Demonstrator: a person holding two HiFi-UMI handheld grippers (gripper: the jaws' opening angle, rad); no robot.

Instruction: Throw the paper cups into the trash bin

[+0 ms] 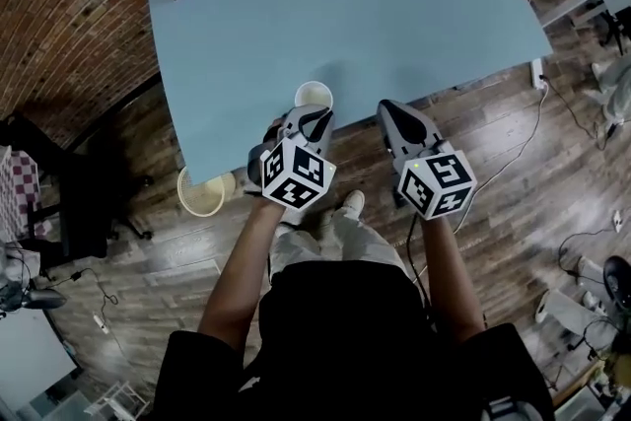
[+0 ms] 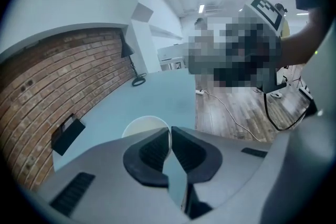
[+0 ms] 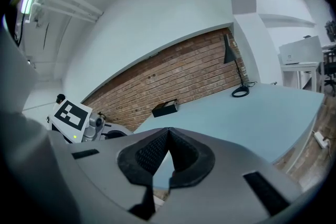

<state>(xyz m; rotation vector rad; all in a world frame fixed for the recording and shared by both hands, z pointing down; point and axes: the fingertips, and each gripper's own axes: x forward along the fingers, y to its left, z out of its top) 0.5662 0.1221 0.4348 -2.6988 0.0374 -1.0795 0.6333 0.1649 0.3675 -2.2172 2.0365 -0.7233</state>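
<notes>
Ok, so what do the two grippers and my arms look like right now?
Both the left gripper and the right gripper are grey tapered shells with black ribbed fingers. Each carries a white cube printed with black square markers; the right one shows a small green light. The top is black, and the forearms are uncovered.

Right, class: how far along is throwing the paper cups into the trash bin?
Done: nothing visible; I make out no cup in the trash bin on the floor. In hand: the left gripper pinches the paper cup by its rim at the table edge. Left: carrying it to the bin and dropping it. The right gripper is shut, empty.
</notes>
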